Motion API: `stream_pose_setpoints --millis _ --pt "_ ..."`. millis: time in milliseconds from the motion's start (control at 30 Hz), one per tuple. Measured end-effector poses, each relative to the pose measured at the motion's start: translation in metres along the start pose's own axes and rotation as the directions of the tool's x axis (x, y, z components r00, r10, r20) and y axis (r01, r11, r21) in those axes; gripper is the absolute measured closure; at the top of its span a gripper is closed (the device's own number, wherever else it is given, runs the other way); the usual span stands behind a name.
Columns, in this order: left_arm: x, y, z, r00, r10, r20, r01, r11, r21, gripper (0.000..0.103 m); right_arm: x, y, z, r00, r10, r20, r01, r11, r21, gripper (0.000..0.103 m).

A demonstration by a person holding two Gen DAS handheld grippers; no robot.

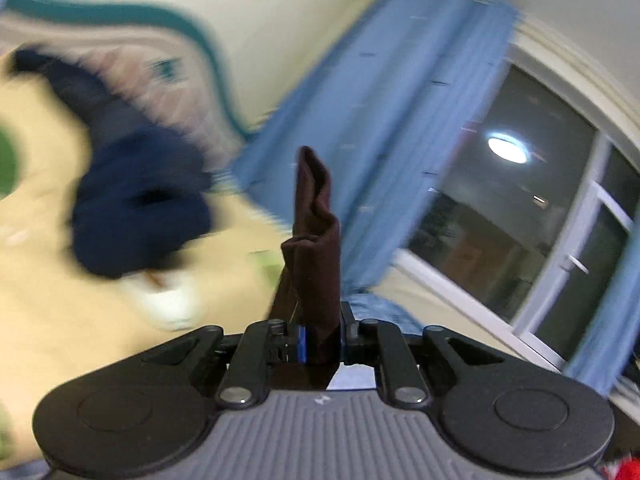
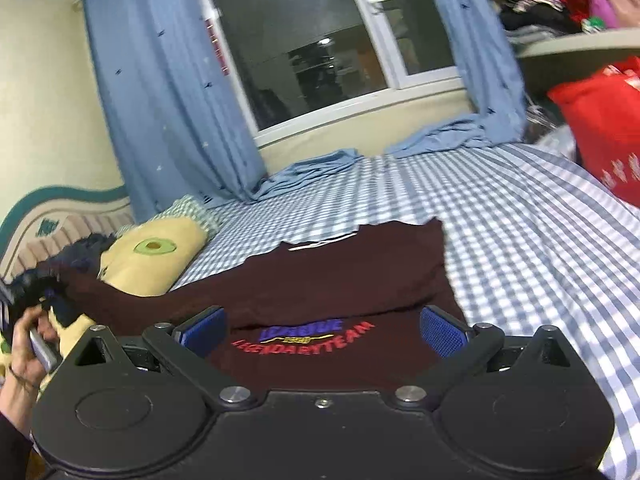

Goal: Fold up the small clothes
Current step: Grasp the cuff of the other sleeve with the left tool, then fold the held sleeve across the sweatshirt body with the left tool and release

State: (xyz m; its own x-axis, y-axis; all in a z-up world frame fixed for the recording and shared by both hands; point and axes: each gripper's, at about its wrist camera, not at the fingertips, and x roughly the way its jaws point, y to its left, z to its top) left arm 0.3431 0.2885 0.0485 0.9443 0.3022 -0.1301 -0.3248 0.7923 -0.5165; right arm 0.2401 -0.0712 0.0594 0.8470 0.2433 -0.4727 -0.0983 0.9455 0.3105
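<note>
Maroon shirt (image 2: 340, 280) lies spread on checked bed (image 2: 540, 248), soft, light, floppy; take it at edges or corners. Left hand-held gripper (image 1: 322, 334) clenched on a shirt fold; right hand-held gripper (image 2: 320, 330) released, jaws wide above shirt print

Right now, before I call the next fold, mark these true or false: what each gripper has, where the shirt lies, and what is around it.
1. The left gripper is shut on a fold of dark maroon fabric. True.
2. The right gripper grips the maroon T-shirt. False: its jaws stand wide open above the shirt's printed logo, holding nothing.
3. The T-shirt lies on a blue-and-white checked bedsheet. True.
4. The window curtains are red. False: they are blue.
5. A yellow avocado-print pillow sits left of the shirt in the right wrist view. True.
</note>
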Motion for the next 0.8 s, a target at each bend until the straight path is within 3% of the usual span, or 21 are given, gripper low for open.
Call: stream_pose_setpoints --millis 100,200,367,467,600,733,800 --pt "0.017 -0.088 -0.014 0.996 -0.091 -0.02 0.092 0.992 0.086 0.089 -0.01 -0.029 -0.006 1.0 -0.006 0.01 0.005 0.999 0.049 0.001" --pt "0.037 -0.168 -0.047 0.986 -0.152 -0.073 0.162 0.973 0.163 0.089 -0.023 -0.058 -0.012 1.0 -0.027 0.01 0.026 0.996 0.085 0.001" --pt "0.073 -0.275 -0.144 0.959 -0.163 -0.233 0.228 0.931 0.286 0.089 -0.05 -0.104 -0.024 0.997 -0.071 0.01 0.069 0.988 0.137 0.001" --pt "0.091 -0.306 -0.204 0.938 -0.118 -0.326 0.236 0.906 0.352 0.089 -0.068 -0.128 -0.033 0.995 -0.104 0.007 0.101 0.98 0.172 0.001" --pt "0.105 -0.32 -0.277 0.895 -0.056 -0.442 0.25 0.884 0.394 0.089 -0.088 -0.16 -0.045 0.989 -0.147 -0.007 0.145 0.962 0.232 0.001" --pt "0.101 -0.326 -0.328 0.859 -0.033 -0.511 0.296 0.846 0.443 0.089 -0.096 -0.182 -0.056 0.983 -0.184 -0.021 0.183 0.941 0.284 0.001" --pt "0.11 -0.324 -0.342 0.827 -0.033 -0.562 0.337 0.829 0.446 0.087 -0.095 -0.188 -0.06 0.982 -0.187 -0.03 0.187 0.933 0.307 0.001"
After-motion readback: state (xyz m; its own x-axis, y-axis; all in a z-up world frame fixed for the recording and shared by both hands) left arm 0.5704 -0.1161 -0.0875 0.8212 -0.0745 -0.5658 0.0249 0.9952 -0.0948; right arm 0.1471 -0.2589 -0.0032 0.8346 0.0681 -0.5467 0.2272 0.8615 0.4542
